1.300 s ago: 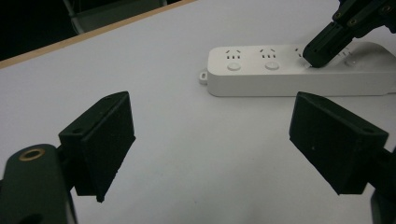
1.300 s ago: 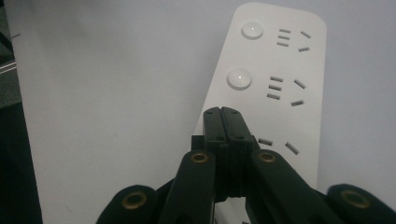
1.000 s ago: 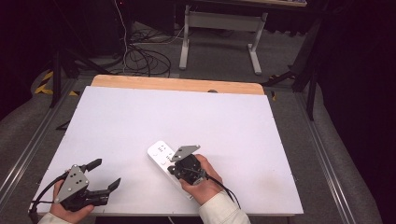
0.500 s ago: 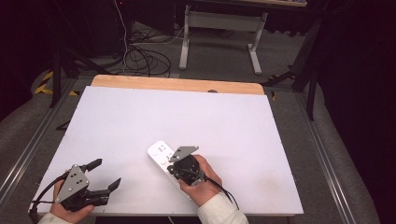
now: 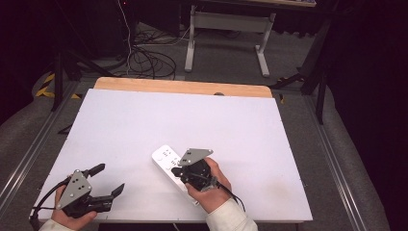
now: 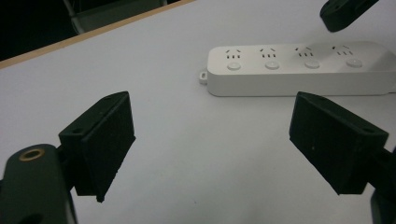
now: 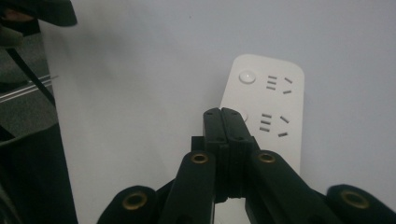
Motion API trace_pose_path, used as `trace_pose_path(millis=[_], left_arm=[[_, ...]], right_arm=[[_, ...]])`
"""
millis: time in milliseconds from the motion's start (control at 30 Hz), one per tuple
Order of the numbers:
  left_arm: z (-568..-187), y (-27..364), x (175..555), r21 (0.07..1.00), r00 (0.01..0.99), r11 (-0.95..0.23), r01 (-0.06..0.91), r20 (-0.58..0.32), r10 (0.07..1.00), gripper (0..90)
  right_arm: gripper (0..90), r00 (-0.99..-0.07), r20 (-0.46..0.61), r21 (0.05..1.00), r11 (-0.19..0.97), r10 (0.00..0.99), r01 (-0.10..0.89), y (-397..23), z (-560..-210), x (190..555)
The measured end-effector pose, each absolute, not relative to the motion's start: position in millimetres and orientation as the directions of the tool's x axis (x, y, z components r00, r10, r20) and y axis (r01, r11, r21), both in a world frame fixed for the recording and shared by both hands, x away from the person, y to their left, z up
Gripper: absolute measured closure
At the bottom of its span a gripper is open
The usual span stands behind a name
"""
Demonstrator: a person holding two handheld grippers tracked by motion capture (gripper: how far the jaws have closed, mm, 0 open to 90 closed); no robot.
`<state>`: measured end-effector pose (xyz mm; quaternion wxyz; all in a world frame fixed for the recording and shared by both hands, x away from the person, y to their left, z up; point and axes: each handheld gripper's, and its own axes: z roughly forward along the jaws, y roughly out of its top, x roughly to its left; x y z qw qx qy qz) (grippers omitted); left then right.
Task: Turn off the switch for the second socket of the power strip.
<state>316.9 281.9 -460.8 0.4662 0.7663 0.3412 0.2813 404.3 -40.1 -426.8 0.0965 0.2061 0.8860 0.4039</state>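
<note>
Power strip (image 5: 169,166), white and four-socketed, lies flat on the white worktop (image 5: 144,120) near the person's edge, angled so that one rounded end points away and toward the left. Each socket has a round push switch beside its slots, and the right tool (image 5: 179,170) hangs over it with both black jaws pressed flat together and nothing between them, their joined tip poised just over the second switch (image 7: 240,113) from the far end, so close that contact cannot be judged. My reading is that the job in hand is pressing the switches with this closed tip; whether any has been pressed already cannot be told, since all the buttons look alike, so most of the work seems yet to do. The left tool (image 5: 109,180) rests well apart near the front left corner of the worktop, its jaws spread wide and empty, pointing across toward the strip. The strip is smooth, glossy moulded plastic, a long slab with rounded corners and a small tab (image 6: 202,74) at one end. The worktop is a matt white board, faintly speckled, with a strip of pale wood along its far edge. The jaws are blocky matt black wedges with small screw holes, carried on black arms with brass-ringed pivots.
</note>
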Motion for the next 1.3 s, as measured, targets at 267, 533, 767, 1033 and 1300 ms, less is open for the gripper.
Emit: trace_pose_path(millis=[267,533,767,1033,1300], left_arm=[[-461,282,317,0.907,0.607,-0.330,0.263,0.110,0.787,14.8],[-461,282,317,0.906,0.610,-0.334,0.262,0.113,0.784,14.8],[-461,282,317,0.908,0.606,-0.327,0.264,0.108,0.788,14.8],[-460,282,318,0.907,0.607,-0.335,0.256,0.119,0.785,14.7],[-460,282,318,0.907,0.607,-0.337,0.254,0.122,0.785,14.7]], right_arm=[[90.0,-0.903,-0.011,0.774,0.575,0.430,0.264,-44,-417,401],[90.0,-0.904,-0.017,0.784,0.566,0.427,0.253,-45,-415,400],[68.0,-0.909,-0.001,0.812,0.531,0.417,0.243,-49,-411,401],[56.3,-0.909,-0.015,0.825,0.519,0.416,0.224,-52,-407,400],[53.1,-0.907,-0.027,0.831,0.514,0.420,0.214,-54,-403,398]])
